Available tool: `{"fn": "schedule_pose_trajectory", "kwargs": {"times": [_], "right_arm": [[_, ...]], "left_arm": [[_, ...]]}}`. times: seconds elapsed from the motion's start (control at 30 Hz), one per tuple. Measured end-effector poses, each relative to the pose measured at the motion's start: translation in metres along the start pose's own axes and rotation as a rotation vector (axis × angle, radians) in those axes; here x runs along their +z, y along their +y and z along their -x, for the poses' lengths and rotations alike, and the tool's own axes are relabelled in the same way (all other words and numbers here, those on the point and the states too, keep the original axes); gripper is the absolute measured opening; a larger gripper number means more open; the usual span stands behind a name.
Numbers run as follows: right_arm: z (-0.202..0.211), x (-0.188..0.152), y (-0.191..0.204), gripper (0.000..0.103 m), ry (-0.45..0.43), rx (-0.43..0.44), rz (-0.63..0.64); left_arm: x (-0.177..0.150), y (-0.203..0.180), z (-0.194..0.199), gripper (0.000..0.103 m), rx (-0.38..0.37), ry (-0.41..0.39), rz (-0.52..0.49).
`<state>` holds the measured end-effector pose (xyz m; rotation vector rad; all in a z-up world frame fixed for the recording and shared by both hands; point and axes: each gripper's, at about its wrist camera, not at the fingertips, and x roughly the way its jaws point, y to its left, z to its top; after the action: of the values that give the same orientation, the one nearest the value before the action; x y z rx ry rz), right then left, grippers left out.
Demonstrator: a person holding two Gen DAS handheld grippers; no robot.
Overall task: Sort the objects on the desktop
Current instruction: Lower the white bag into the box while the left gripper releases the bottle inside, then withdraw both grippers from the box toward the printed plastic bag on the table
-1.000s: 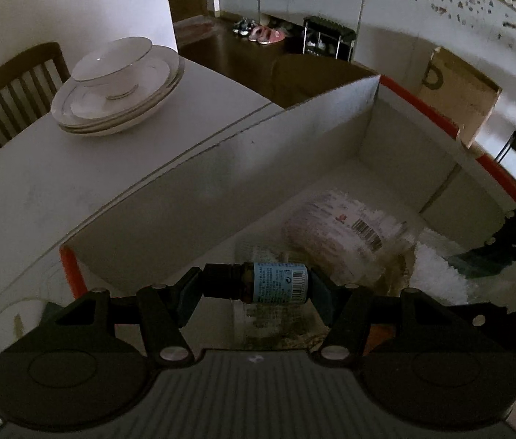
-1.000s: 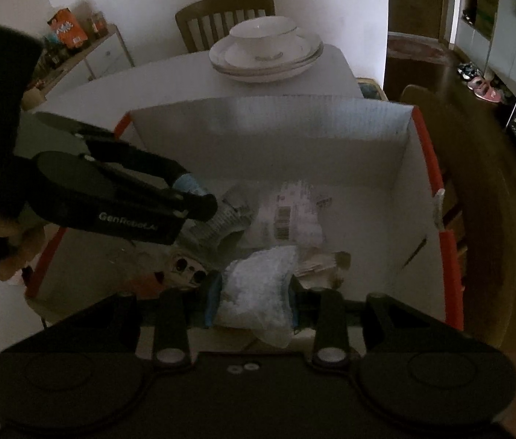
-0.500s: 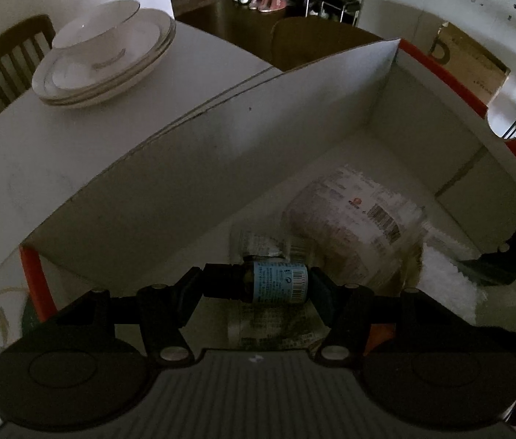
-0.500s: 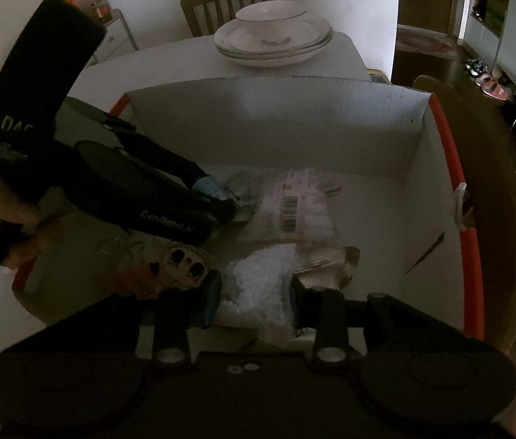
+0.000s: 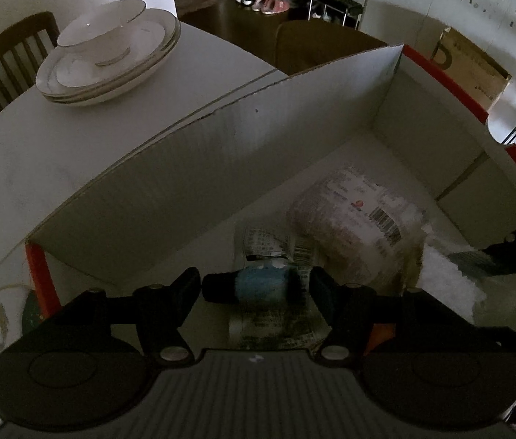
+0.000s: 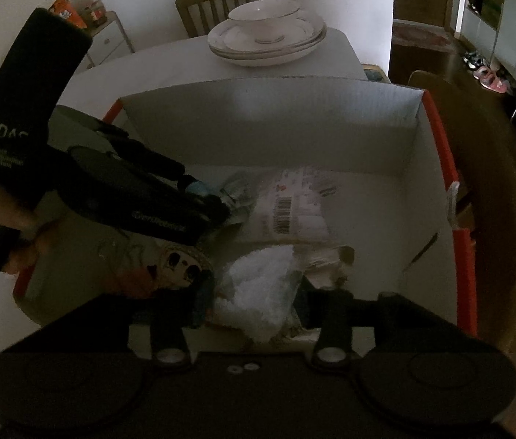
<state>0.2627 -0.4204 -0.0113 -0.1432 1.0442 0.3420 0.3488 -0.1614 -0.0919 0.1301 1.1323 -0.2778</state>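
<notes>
Your left gripper (image 5: 254, 287) had sunk deeper into the box (image 5: 221, 146) and its fingers parted, freeing the bottle (image 5: 258, 285); your right gripper (image 6: 254, 303) pinched the white bag (image 6: 258, 285) for dropping.

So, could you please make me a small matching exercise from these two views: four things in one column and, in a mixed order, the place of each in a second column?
Things:
1. small bottle with blue label
2. white fluffy bag
3. bowl
4. packet with barcode

Places:
a. on the stacked plates, on the table behind the box
b. lying on the box floor, touched by no gripper
c. between the fingers of the left gripper
d. between the fingers of the right gripper

Pairs: 1-c, 2-d, 3-a, 4-b
</notes>
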Motion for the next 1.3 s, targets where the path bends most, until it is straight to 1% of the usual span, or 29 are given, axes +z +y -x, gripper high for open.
{"fn": "schedule_pose_trajectory", "kwargs": {"times": [0.03,0.1,0.13,0.3,0.43,0.5,0.8,1.17,1.3], "right_arm": [[0.001,0.0,0.0,0.048,0.001,-0.001,0.0],[0.003,0.0,-0.001,0.053,0.001,-0.002,0.001],[0.004,0.0,-0.001,0.059,-0.003,-0.006,0.003],[0.014,-0.001,0.001,0.063,-0.027,-0.013,0.013],[0.021,-0.001,0.001,0.064,-0.04,-0.007,0.003],[0.025,-0.001,0.002,0.07,-0.049,-0.008,-0.002],[0.041,-0.002,0.012,0.073,-0.085,0.007,-0.014],[0.058,-0.002,0.04,0.075,-0.134,0.01,-0.012],[0.061,-0.002,0.055,0.076,-0.148,0.01,-0.005]], "left_arm": [[-0.001,0.0,0.002,0.066,-0.002,-0.004,0.003],[-0.002,0.0,0.005,0.067,-0.007,-0.011,0.002],[-0.003,-0.001,0.007,0.068,-0.011,-0.018,-0.001],[-0.008,-0.004,0.019,0.069,-0.031,-0.044,-0.007],[-0.011,-0.003,0.032,0.069,-0.063,-0.071,0.007],[-0.013,-0.002,0.039,0.069,-0.075,-0.084,0.012],[-0.027,0.005,0.071,0.069,-0.125,-0.149,0.03],[-0.055,0.016,0.117,0.069,-0.144,-0.244,0.024],[-0.067,0.025,0.128,0.069,-0.151,-0.263,0.037]]}}
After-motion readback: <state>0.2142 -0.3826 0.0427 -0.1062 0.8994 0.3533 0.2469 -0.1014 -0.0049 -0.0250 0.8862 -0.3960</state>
